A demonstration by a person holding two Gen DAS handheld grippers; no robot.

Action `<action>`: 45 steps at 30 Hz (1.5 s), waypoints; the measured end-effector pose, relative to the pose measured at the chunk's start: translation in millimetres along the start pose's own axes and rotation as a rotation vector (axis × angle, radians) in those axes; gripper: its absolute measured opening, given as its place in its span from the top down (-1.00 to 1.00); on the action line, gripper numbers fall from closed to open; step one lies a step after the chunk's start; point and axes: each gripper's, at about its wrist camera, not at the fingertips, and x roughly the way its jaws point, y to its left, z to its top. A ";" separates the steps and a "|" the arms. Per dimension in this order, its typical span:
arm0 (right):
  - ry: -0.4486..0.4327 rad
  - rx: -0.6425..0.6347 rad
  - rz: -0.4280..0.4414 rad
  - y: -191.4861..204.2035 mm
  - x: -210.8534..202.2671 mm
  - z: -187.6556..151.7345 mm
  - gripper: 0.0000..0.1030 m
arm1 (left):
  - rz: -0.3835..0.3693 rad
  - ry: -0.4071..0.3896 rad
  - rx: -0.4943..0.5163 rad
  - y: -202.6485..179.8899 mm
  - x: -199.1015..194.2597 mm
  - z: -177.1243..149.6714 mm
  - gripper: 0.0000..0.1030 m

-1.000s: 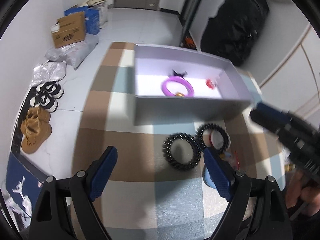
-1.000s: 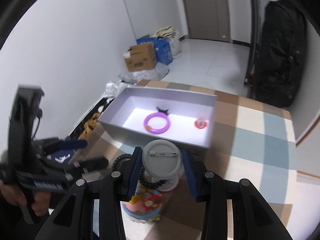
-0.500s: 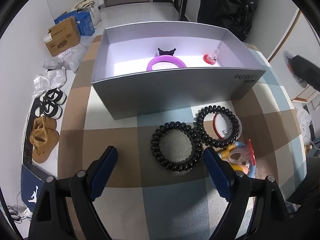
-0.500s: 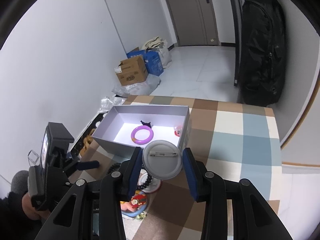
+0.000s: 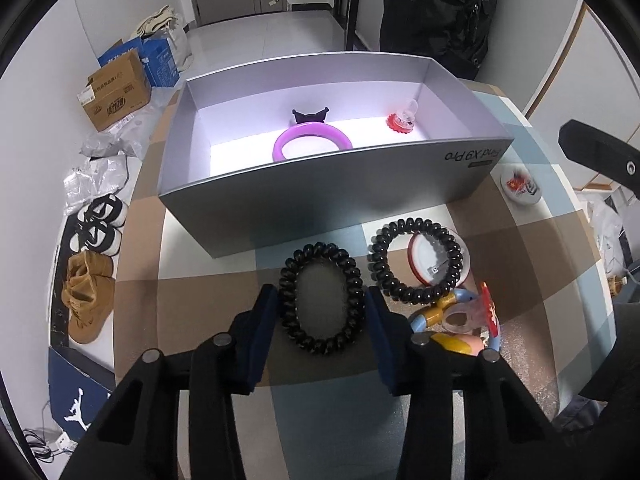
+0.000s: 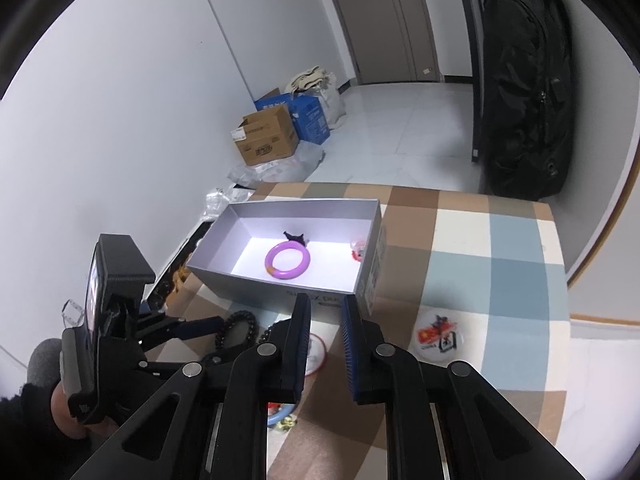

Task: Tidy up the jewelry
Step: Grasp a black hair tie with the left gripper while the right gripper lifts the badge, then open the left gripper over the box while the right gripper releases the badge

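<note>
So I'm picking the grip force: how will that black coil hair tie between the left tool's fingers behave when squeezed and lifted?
The hair tie looks springy: it is already pressed into an oval between the left tool fingers, so it will probably give. Its open coils suggest it is light. The ridges should resist slipping, though it may sag or pop out.

Purple bracelet (image 5: 312, 141) in the grey box (image 5: 328, 200) half hidden behind the near wall from the left wrist. Small red piece (image 6: 357, 251) partly screened by the box's side wall from the right wrist, too small to name. Round badge (image 5: 438, 260) overlapped by a black coil hair tie (image 5: 416, 262). Colourful toy (image 6: 282, 416) mostly covered by gripper arms, perhaps rings.
</note>
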 end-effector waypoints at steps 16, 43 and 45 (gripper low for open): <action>-0.082 0.363 -0.065 -110.7 -37.7 -3.1 0.20 | -0.126 -0.023 -0.114 7.4 -14.7 4.3 0.34; 0.183 -0.085 -0.280 -46.0 42.2 -29.1 0.19 | -0.207 -0.112 -0.134 10.4 -39.3 11.0 0.34; 0.162 -0.042 -0.259 -47.8 36.3 -24.8 0.19 | -0.220 -0.133 -0.138 10.3 -44.5 12.7 0.34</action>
